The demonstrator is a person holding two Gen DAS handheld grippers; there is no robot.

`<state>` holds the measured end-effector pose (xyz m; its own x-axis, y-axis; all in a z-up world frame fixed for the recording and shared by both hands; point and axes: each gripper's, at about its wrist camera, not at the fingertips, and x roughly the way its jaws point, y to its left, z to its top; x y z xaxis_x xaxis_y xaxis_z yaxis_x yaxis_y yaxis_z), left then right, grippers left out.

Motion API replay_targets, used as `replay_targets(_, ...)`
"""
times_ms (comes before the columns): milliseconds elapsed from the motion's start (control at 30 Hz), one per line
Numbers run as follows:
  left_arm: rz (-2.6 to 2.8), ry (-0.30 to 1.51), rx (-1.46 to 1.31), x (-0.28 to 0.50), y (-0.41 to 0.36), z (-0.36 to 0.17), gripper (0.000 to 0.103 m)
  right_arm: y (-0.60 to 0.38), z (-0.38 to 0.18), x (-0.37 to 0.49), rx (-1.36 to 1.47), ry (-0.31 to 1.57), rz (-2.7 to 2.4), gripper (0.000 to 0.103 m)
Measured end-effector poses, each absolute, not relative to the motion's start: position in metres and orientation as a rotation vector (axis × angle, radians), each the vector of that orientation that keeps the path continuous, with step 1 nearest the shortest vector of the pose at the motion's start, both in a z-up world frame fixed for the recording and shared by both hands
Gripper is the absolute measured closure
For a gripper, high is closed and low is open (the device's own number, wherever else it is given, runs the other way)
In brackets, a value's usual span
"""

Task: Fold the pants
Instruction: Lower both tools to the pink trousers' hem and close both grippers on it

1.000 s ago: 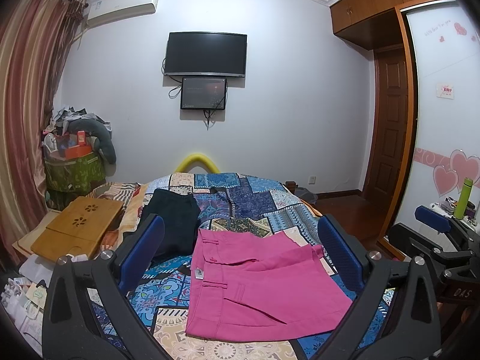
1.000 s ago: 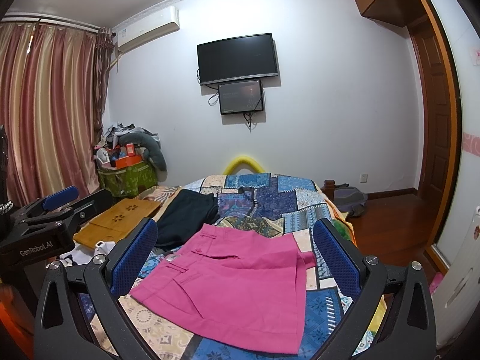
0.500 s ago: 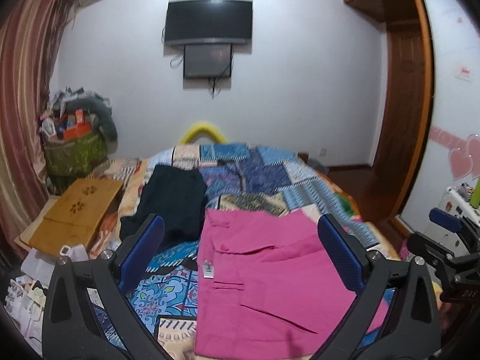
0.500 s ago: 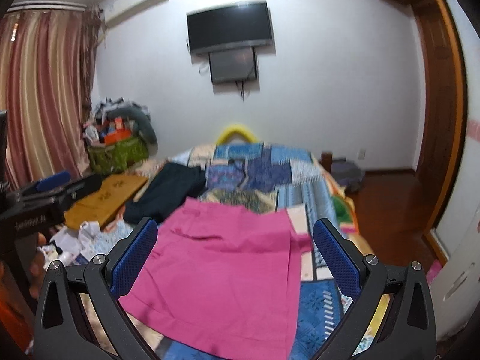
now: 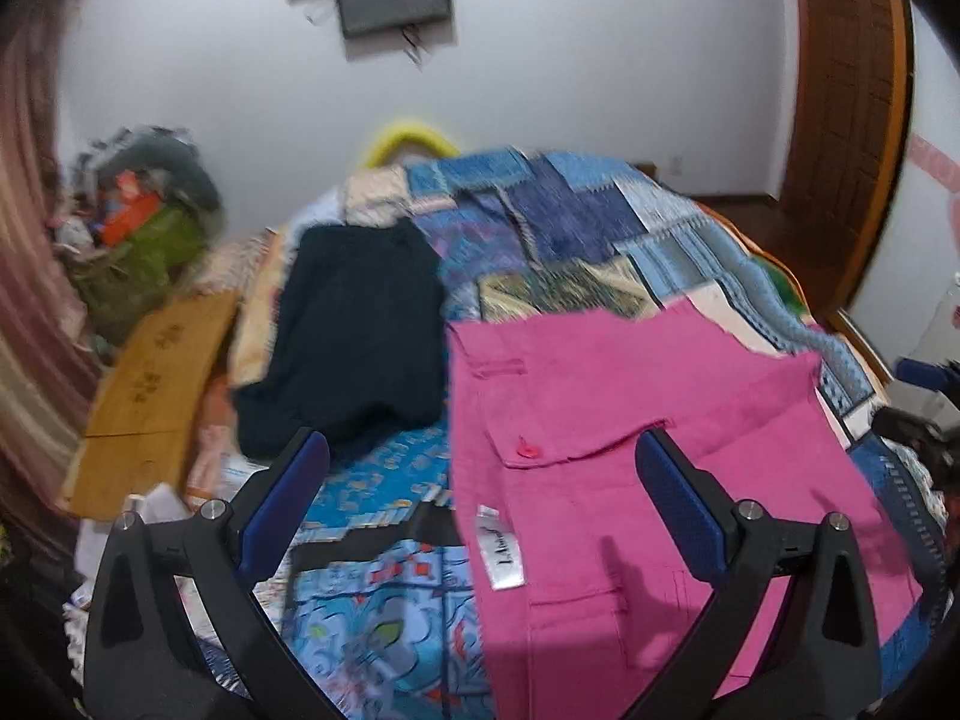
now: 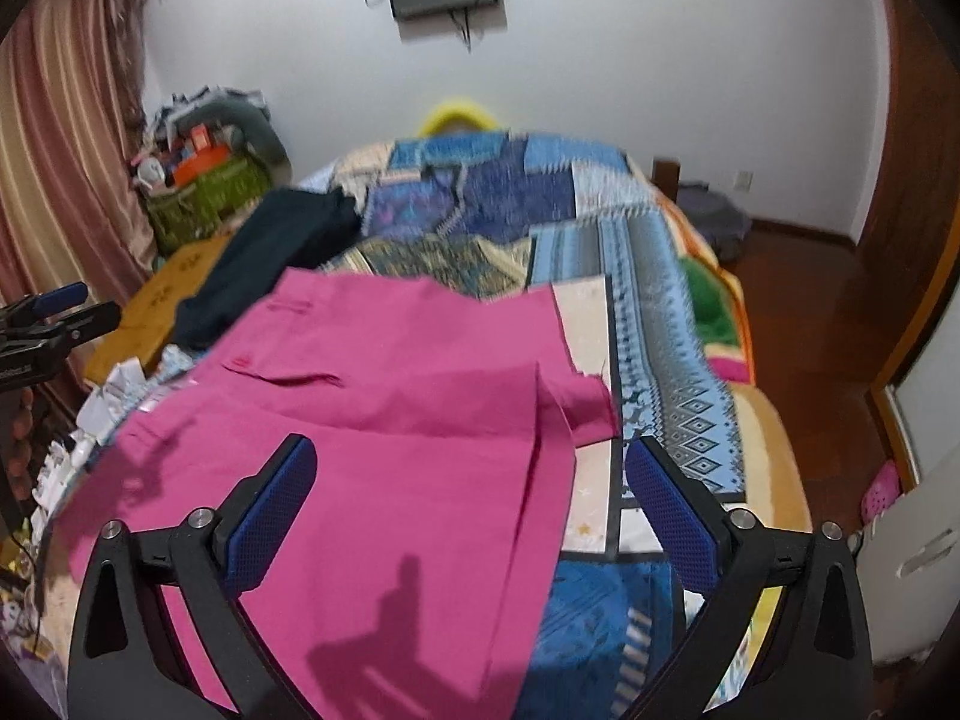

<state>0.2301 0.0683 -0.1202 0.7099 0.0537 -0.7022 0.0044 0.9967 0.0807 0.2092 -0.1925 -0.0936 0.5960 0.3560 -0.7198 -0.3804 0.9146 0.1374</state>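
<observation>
Pink cotton pants (image 5: 630,450) lie spread flat on the bed's blue patchwork quilt (image 5: 576,222) in the left wrist view, waistband toward the far wall, a buttoned pocket flap and a white sewn-in label (image 5: 501,555) showing near the left edge. The left tool (image 5: 480,516) hangs over that edge with its blue-padded fingers spread wide, gripping nothing; one finger is above the quilt, the other above the pink cloth. A folded dark garment (image 5: 360,336) lies just beside the pants on the left, and a flat wooden board (image 5: 150,384) sits beyond the bed's edge.

From the right wrist view, the pants (image 6: 372,420) fill the near part of the quilt (image 6: 648,324), with a crumpled corner at their right side. The right tool (image 6: 468,510) is wide open and empty over that side, one finger above pink cloth and the other above the quilt. The dark garment (image 6: 270,264) lies at the far left, touching the pants' upper corner.
</observation>
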Motion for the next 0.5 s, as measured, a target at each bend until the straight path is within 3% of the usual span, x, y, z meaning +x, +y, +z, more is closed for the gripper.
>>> replay_targets(167,-0.023,0.924,0.032,0.265,0.077,-0.156,0.001,-0.192,-0.117,0.239,-0.033,0.954,0.47,0.022)
replay_targets(233,-0.036,0.99,0.042,0.275,0.078,-0.17,0.011,-0.19,-0.123,0.25,-0.054,0.98,0.478,0.027)
replay_targets(300,-0.056,1.071,0.054,0.284,0.078,-0.184,0.028,-0.188,-0.128,0.26,-0.075,0.995,0.478,0.032)
replay_targets(400,-0.123,1.159,0.01,0.289,0.078,-0.197,0.046,-0.188,-0.136,0.277,-0.084,1.022,0.477,0.046)
replay_targets(500,-0.173,1.211,-0.022,0.294,0.076,-0.207,0.057,-0.19,-0.139,0.284,-0.061,1.026,0.482,0.055)
